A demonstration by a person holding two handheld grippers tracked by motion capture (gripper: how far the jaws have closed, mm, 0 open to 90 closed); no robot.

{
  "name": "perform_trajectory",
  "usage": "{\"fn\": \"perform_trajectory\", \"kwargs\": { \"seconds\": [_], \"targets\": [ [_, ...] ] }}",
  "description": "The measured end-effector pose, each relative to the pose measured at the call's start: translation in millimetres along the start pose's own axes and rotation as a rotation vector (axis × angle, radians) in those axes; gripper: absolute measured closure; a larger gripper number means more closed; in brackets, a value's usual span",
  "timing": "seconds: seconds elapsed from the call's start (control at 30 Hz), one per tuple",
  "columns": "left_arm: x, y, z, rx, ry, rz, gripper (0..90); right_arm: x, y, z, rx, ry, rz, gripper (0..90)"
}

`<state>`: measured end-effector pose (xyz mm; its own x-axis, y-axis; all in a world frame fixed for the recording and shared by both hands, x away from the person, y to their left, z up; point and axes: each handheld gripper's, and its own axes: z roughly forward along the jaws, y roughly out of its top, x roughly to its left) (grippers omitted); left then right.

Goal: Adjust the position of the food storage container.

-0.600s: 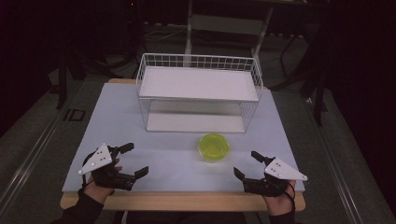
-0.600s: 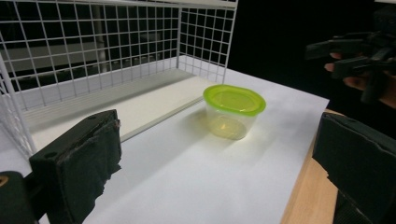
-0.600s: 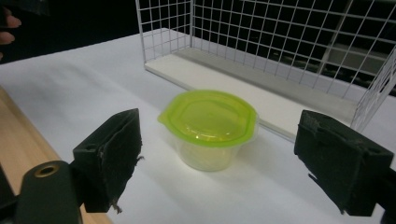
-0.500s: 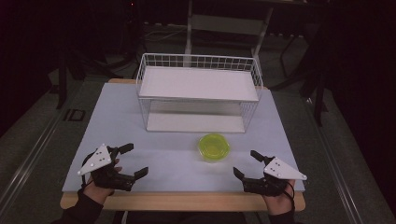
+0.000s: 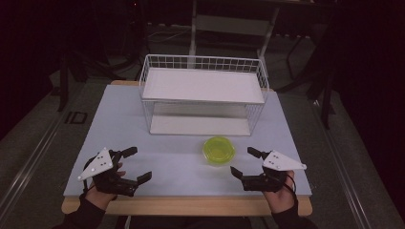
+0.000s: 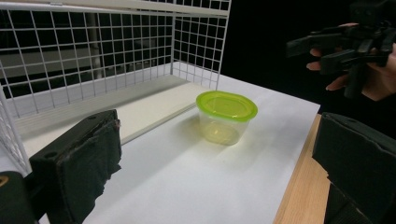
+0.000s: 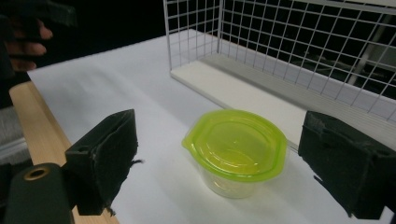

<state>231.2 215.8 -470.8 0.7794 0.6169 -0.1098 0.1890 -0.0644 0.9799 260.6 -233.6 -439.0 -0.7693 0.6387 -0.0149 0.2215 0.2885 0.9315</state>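
Container, clear plastic w/ a lime-green lid, sits upright on the white table, just in front of the wire rack and a bit right of centre. From the high view we see it between our two grippers but nearer the right one; nothing touches it.

Left gripper is at the near-left corner of the table, held in our left hand, fingers spread wide w/ nothing between them. In the left gripper view its black fingers frame the table, w/ the container well ahead and the rack's mesh wall on the left; the other hand and its gripper show top right.

Right gripper is at the near-right edge, just beside the container, fingers also wide open and empty. In the right gripper view the container sits between the two black fingers, close but not in contact; lid is on. Rack's lower shelf board lies right behind it.

Rack has two white shelves, both bare as far as we can see.
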Motion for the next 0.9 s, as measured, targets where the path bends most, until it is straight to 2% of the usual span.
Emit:
{"fn": "perform_trajectory", "kwargs": {
  "seconds": [0.07,0.13,0.23,0.27,0.3,0.37,0.4,0.43,0.5,0.53,0.57,0.63,0.67,0.7,0.73,0.8,0.83,0.87,0.9],
  "targets": [
    [-0.3,-0.1,0.4,0.0,0.0,0.003,1.9,-1.9,1.1,2.3,0.008,0.0,0.008,11.8],
    [-0.4,-0.2,0.7,0.004,-0.003,0.004,1.9,-9.7,3.8,8.6,0.01,-0.007,0.041,12.8],
    [-0.5,-0.4,1.0,0.005,-0.009,0.001,1.9,-14.1,5.7,12.9,0.008,-0.011,0.041,12.2],
    [-0.4,-0.5,1.0,0.004,-0.011,-0.003,1.9,-16.1,6.6,15.4,0.001,-0.033,0.048,11.5],
    [-0.3,-0.5,0.9,0.002,-0.012,-0.004,1.9,-21.2,7.3,20.3,0.007,-0.023,0.085,11.6],
    [0.0,-0.5,0.8,0.0,-0.011,-0.008,1.9,-25.0,6.8,23.9,0.017,-0.064,0.087,17.0],
    [0.1,-0.6,0.6,-0.001,-0.012,-0.009,1.9,-27.6,6.6,25.8,0.033,-0.065,0.078,20.8],
    [0.1,-0.6,0.6,-0.001,-0.012,-0.009,1.9,-29.7,6.3,27.1,0.055,-0.088,0.053,28.8],
    [-0.3,-0.5,0.8,-0.004,-0.011,-0.007,1.9,-32.2,6.0,29.1,0.068,-0.103,0.042,30.3],
    [-0.4,-0.4,1.0,-0.004,-0.011,-0.007,1.9,-35.0,5.7,31.4,0.074,-0.112,0.046,33.7],
    [-0.6,-0.5,1.0,0.0,-0.01,-0.003,1.9,-40.3,5.5,35.3,0.106,-0.136,0.062,46.9],
    [-0.6,-0.5,1.0,-0.001,-0.011,-0.003,1.9,-46.5,4.4,39.6,0.119,-0.135,0.086,60.2],
    [-0.5,-0.4,0.9,-0.002,-0.011,-0.003,1.9,-48.8,3.6,41.6,0.129,-0.157,0.084,61.1],
    [-0.6,-0.4,0.8,-0.004,-0.011,-0.003,1.9,-51.6,2.5,43.2,0.133,-0.172,0.085,66.5],
    [-0.5,-0.3,0.6,-0.004,-0.011,-0.002,1.9,-51.6,2.5,43.2,0.133,-0.172,0.085,66.5],
    [-0.4,-0.3,0.6,-0.006,-0.012,-0.004,1.9,-60.2,-2.3,49.2,0.165,-0.187,0.104,78.1],
    [-0.4,-0.3,0.6,-0.006,-0.013,-0.004,1.9,-63.2,-4.6,51.5,0.174,-0.174,0.124,79.4],
    [-0.7,-0.4,0.9,-0.005,-0.014,-0.002,1.9,-65.4,-6.9,54.0,0.184,-0.184,0.129,83.6],
    [-0.7,-0.4,0.9,-0.005,-0.014,-0.002,1.9,-65.4,-6.9,54.0,0.184,-0.184,0.129,83.6]
  ]
}}
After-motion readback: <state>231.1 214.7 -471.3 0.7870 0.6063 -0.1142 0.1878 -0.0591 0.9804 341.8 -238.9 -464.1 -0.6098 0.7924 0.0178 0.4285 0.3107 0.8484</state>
